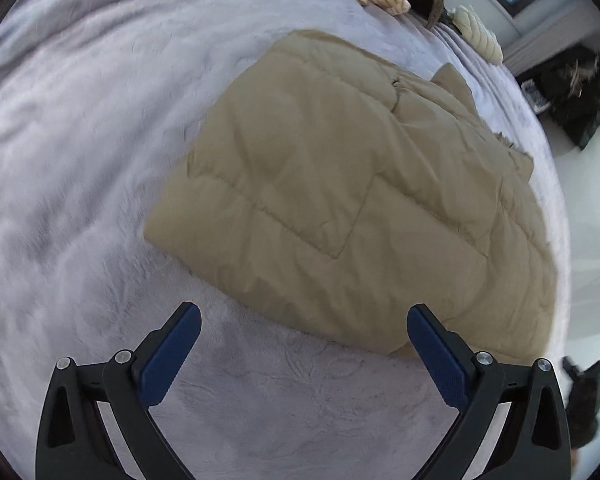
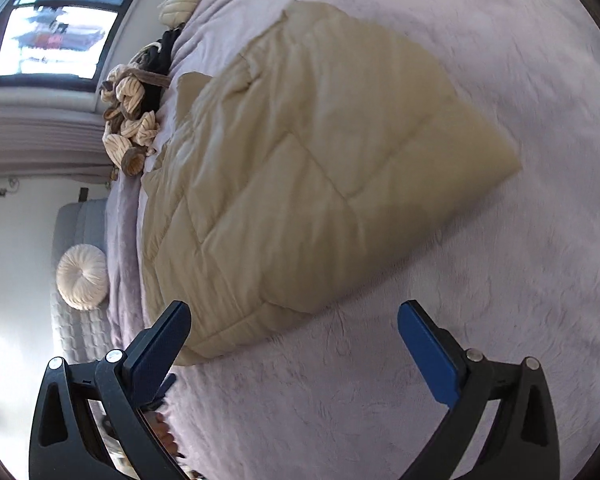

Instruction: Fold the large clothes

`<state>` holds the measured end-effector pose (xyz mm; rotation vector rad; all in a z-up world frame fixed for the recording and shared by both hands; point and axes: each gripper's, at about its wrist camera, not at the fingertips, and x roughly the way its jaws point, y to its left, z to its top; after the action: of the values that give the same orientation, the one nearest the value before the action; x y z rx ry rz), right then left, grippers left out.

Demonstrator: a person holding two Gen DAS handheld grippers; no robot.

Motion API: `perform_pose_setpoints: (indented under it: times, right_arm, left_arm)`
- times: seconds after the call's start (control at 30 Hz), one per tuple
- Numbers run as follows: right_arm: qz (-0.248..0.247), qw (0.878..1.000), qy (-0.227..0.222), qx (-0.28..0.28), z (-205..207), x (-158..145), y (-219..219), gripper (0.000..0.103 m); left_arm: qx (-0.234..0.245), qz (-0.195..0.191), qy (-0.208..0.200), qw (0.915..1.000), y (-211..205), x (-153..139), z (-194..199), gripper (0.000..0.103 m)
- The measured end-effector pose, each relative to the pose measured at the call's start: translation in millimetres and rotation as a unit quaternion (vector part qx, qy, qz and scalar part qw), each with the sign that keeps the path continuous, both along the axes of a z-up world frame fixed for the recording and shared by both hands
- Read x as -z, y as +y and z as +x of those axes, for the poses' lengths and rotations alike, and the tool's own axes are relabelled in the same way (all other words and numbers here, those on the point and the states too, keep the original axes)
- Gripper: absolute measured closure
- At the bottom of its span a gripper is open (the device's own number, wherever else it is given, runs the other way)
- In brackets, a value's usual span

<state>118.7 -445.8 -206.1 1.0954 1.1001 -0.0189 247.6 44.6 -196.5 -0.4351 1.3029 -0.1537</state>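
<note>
- One tan quilted puffer coat (image 1: 340,184) lies on the bed, already doubled into a thick rough rectangle; the right wrist view shows the same bundle (image 2: 300,168) running along the bed's edge.
- Handling, judged: light for its bulk, soft, air-filled and springy; the smooth shell looks slippery, so folds will likely puff open unless pressed flat.
- Where to grip, judged: the near corners and the stitched hem edge, where padding is thinnest; a pinch mid-panel would catch only the top layer.
- Left gripper (image 1: 304,326): jaws spread fully, nothing between them; its right finger overlaps the coat's near edge in view, contact cannot be told.
- Right gripper (image 2: 294,322): jaws likewise fully spread and empty, hovering by the near corner of the bundle.
- Lilac plush bedspread (image 1: 80,160) under everything; some drag against the shell is likely.
- Far side: pile of cream striped clothes (image 2: 130,120) near the bed edge; window (image 2: 52,24) beyond.
- Round cream cushion (image 2: 82,278) on a seat left of the bed.
</note>
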Motion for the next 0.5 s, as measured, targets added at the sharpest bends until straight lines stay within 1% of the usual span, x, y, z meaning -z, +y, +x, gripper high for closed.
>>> perform_pose_setpoints:
  times: [0.03, 0.1, 0.17, 0.2, 0.27, 0.33, 0.5]
  right_arm:
    - [0.008, 1.0, 0.001, 0.005, -1, 4, 0, 0.0]
    - [0.029, 0.999, 0.0, 0.018, -5, 13, -3, 0.0]
    - [0.047, 0.998, -0.001, 0.029, -7, 22, -4, 0.0]
    - [0.055, 0.998, -0.003, 0.032, -8, 26, -4, 0.0]
    - [0.068, 0.997, -0.006, 0.037, -10, 32, -4, 0.0]
    - [0.079, 0.996, -0.011, 0.039, -9, 38, -3, 0.0]
    - [0.098, 0.994, -0.019, 0.048, -3, 52, -3, 0.0]
  left_arm:
    - [-0.007, -0.025, 0.007, 0.9996, 5, 6, -1, 0.0]
    - [-0.029, -0.06, 0.023, 0.9975, 15, 19, -2, 0.0]
    - [-0.051, -0.088, 0.031, 0.9943, 23, 30, -3, 0.0]
    - [-0.065, -0.108, 0.034, 0.9914, 29, 36, -4, 0.0]
    - [-0.079, -0.128, 0.037, 0.988, 34, 44, -4, 0.0]
    - [-0.081, -0.136, 0.034, 0.9868, 34, 50, -2, 0.0]
    - [-0.064, -0.131, 0.022, 0.9891, 27, 61, 10, 0.0]
